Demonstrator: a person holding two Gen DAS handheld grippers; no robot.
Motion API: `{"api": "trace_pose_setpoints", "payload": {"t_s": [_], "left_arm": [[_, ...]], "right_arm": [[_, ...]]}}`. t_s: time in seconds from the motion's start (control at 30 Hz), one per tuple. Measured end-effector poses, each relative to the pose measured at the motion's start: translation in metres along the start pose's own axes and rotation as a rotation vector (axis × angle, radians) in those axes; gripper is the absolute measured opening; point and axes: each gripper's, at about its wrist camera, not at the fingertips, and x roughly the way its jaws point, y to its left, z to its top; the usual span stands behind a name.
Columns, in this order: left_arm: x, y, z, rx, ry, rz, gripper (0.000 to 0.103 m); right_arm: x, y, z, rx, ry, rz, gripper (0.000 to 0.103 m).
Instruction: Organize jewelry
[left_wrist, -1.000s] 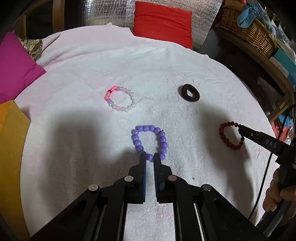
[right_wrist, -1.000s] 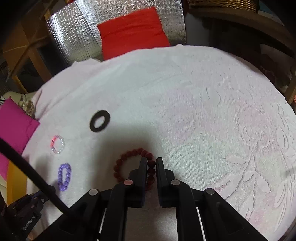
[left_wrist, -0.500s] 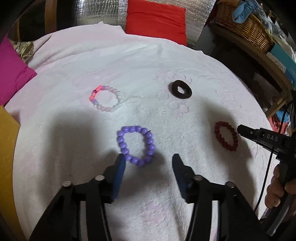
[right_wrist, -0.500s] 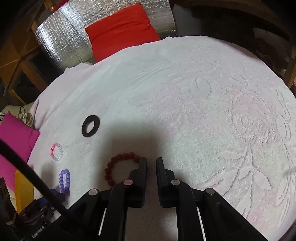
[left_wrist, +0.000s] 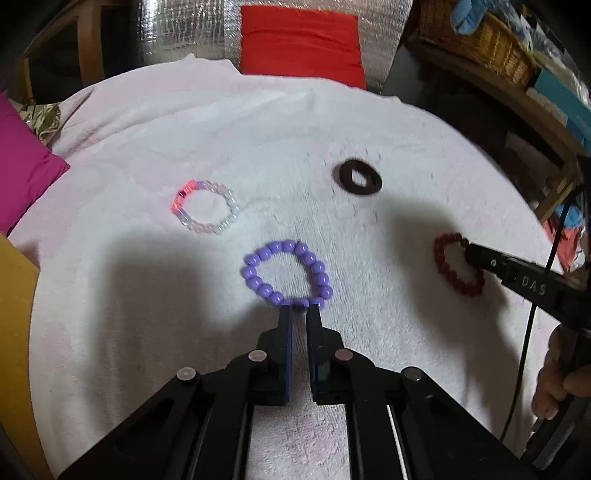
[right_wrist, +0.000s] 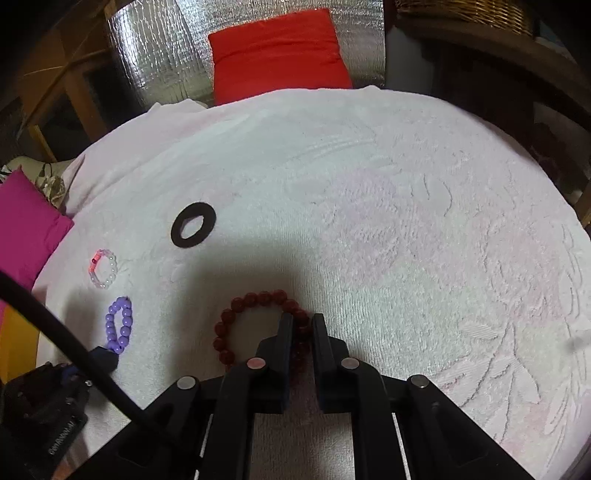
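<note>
A purple bead bracelet (left_wrist: 319, 269) lies on the white towel (left_wrist: 147, 147). My left gripper (left_wrist: 300, 308) is shut on its nearest beads, and the right wrist view shows the same bracelet (right_wrist: 125, 321) at the far left. A dark red bead bracelet (right_wrist: 236, 306) lies to the right. My right gripper (right_wrist: 301, 318) is shut to a narrow slit, and the beads of that bracelet's right side sit in the slit. From the left wrist view, the right gripper (left_wrist: 469, 253) touches the upper right rim of the red bracelet (left_wrist: 441, 258).
A pink and white bead bracelet (left_wrist: 231, 206) and a black ring-shaped hair tie (left_wrist: 345, 182) lie farther back on the towel. A red cushion (left_wrist: 299, 40), a magenta cushion (left_wrist: 22, 170) and a wicker basket (left_wrist: 480, 37) border it. A hand (left_wrist: 554, 380) holds the right gripper.
My left jaws opened wide around the purple bracelet's near side, then closed on its nearest beads. My right gripper slid off to the right of the red bracelet and came back over its right side.
</note>
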Motion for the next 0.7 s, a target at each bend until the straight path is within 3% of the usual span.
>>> {"api": "trace_pose_setpoints", "payload": {"t_s": [0.2,0.4,0.47,0.53,0.6,0.7], "left_arm": [[-0.023,0.01,0.004,-0.013,-0.06,-0.018,0.007],[-0.01,0.01,0.002,0.006,-0.015,-0.025,0.009],[-0.006,0.007,0.003,0.012,-0.008,-0.023,0.02],[0.0,0.006,0.004,0.001,0.0,-0.009,0.059],[0.004,0.002,0.006,-0.009,-0.01,-0.014,0.065],[0.016,-0.007,0.009,0.005,0.011,-0.001,0.066]], "right_arm": [[-0.02,-0.002,0.005,0.028,-0.074,0.042,0.01],[-0.022,-0.003,0.006,0.045,-0.078,0.046,0.01],[-0.019,-0.005,0.005,0.048,-0.066,0.039,0.01],[-0.016,-0.009,0.004,0.053,-0.054,0.037,0.01],[-0.014,-0.012,0.004,0.058,-0.047,0.037,0.01],[-0.012,-0.014,0.003,0.055,-0.039,0.037,0.01]]}}
